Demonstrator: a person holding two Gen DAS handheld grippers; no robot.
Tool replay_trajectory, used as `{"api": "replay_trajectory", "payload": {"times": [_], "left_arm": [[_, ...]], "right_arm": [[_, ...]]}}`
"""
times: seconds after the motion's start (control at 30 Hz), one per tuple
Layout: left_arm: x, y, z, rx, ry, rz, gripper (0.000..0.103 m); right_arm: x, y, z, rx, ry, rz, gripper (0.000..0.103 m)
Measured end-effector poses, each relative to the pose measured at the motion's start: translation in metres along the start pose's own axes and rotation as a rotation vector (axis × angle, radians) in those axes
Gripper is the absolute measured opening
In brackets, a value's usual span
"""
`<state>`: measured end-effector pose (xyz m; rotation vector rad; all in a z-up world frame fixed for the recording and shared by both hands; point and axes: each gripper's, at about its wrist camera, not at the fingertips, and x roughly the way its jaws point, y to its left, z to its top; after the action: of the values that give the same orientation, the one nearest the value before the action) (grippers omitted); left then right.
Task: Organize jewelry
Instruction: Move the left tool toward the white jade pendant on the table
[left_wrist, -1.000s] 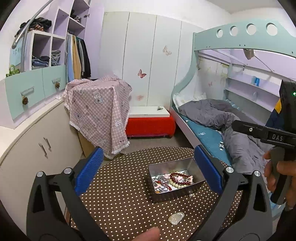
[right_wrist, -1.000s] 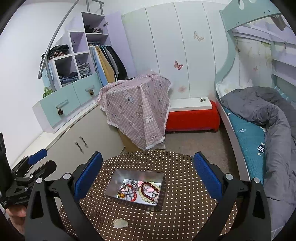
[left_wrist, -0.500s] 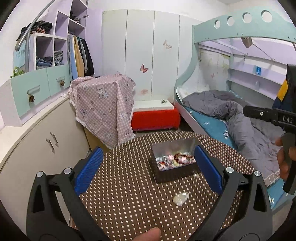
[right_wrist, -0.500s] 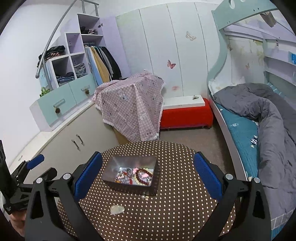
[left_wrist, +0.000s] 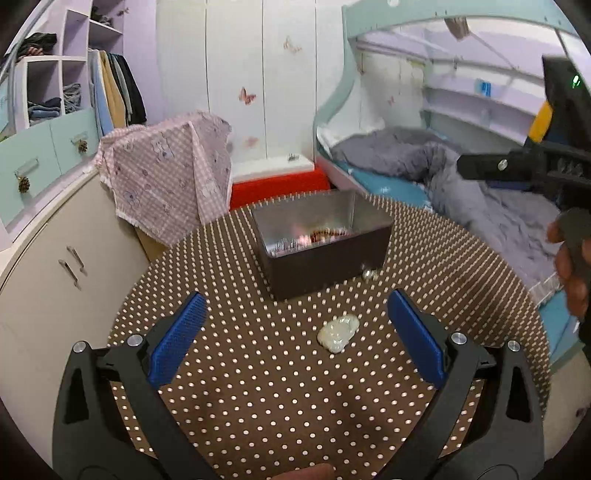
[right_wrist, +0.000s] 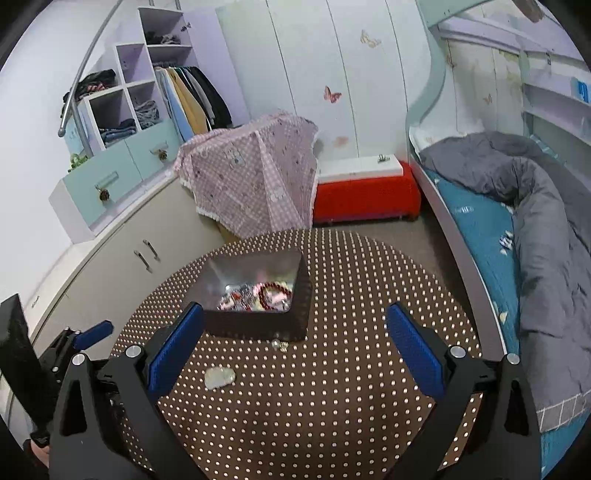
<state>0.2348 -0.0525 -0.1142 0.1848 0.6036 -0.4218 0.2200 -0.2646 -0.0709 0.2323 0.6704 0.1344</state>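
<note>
So we've got both tools, left tool (left_wrist: 293, 334) and right tool (right_wrist: 293, 341), spread wide and empty; the pale pendant (left_wrist: 338, 331) lies between the left one's tips, long axis angled toward the tin (left_wrist: 325, 254).

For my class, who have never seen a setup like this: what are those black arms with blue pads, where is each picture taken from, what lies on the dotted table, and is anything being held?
No robot here: a person holds a hand-operated gripper in each hand. Each has a fisheye camera looking forward along its two fingers, so the black arms with blue pads at the bottom of each picture are that gripper's own jaws.

One picture comes from the left gripper, the other from the right gripper. Each also catches the other tool at its edge; in the left view a hand grips the right tool's handle.

On the round table with its brown dotted cloth stands an open metal tin holding jewelry, including a dark red bead bracelet. Outside the tin lie a pale stone pendant and a small shiny piece beside the tin's wall.

Both sets of jaws stand wide open; nothing is held.
</note>
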Motion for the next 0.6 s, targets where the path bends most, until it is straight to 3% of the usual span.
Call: {"api": "replay_trajectory", "payload": {"times": [0.4, 0.43, 0.53, 0.57, 0.6], "left_arm": [[0.061, -0.019, -0.019, 0.074, 0.151, -0.065, 0.095], [0.063, -0.02, -0.019, 0.079, 0.158, -0.074, 0.092], [0.077, -0.024, -0.021, 0.094, 0.224, -0.119, 0.063], [0.083, -0.024, -0.023, 0.085, 0.259, -0.142, 0.046], [0.083, -0.022, -0.022, 0.069, 0.255, -0.157, 0.042]], "right_arm": [[0.023, -0.015, -0.02, 0.015, 0.083, -0.031, 0.095], [0.025, -0.015, -0.021, 0.015, 0.089, -0.034, 0.095], [0.032, -0.018, -0.024, 0.017, 0.106, -0.041, 0.095], [0.035, -0.018, -0.025, 0.017, 0.113, -0.044, 0.095], [0.037, -0.019, -0.026, 0.017, 0.118, -0.046, 0.095]]}}
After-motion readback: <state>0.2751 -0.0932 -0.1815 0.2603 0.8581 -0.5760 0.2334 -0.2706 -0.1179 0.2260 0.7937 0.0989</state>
